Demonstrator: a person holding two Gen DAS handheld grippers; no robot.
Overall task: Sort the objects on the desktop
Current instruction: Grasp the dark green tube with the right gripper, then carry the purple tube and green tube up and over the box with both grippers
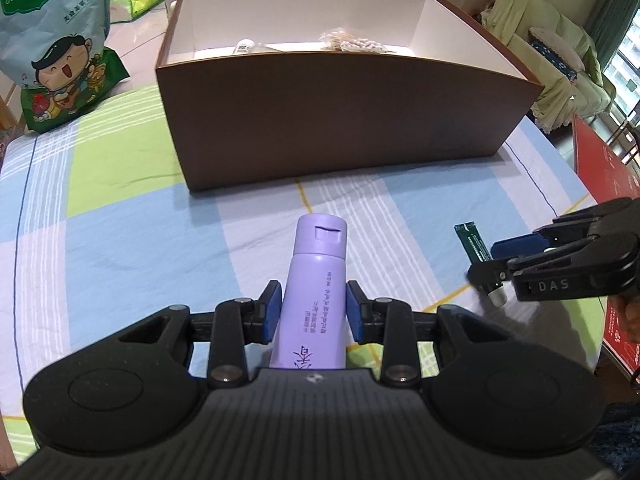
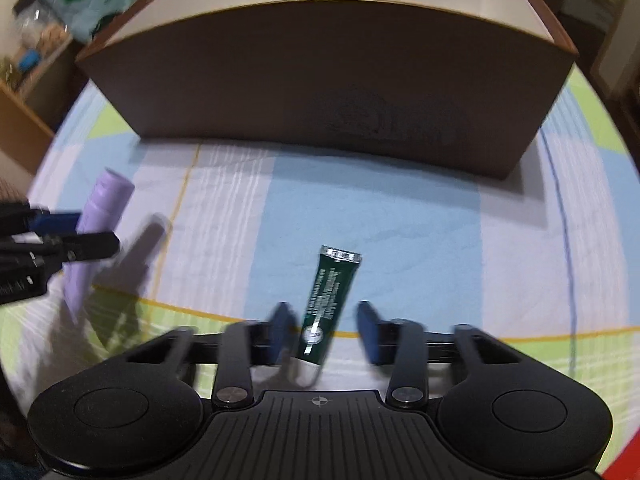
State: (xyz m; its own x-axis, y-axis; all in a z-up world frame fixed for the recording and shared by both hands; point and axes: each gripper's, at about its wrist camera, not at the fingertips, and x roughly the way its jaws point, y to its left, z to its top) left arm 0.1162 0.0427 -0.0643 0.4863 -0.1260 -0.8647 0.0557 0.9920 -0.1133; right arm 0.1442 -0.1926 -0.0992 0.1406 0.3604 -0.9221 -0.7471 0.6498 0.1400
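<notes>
Left wrist view: left gripper (image 1: 313,307) clamps purple tube (image 1: 316,280), lower centre, cap toward brown box (image 1: 340,120) above, presumably for deposit. Right gripper (image 2: 326,330) spread, straddling green tube (image 2: 328,300) on desk (image 2: 400,208), ungrasped.

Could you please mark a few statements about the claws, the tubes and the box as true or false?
1. The left claw grips the purple tube. True.
2. The purple tube's cap points toward the brown box. True.
3. The right claw is shut tight on the green tube. False: its pads stand apart on either side of the tube, which lies on the cloth.
4. The brown box is empty. False: a small bottle and a beaded item lie inside.
5. The tablecloth is plain white. False: it is checked blue, green and white.
</notes>
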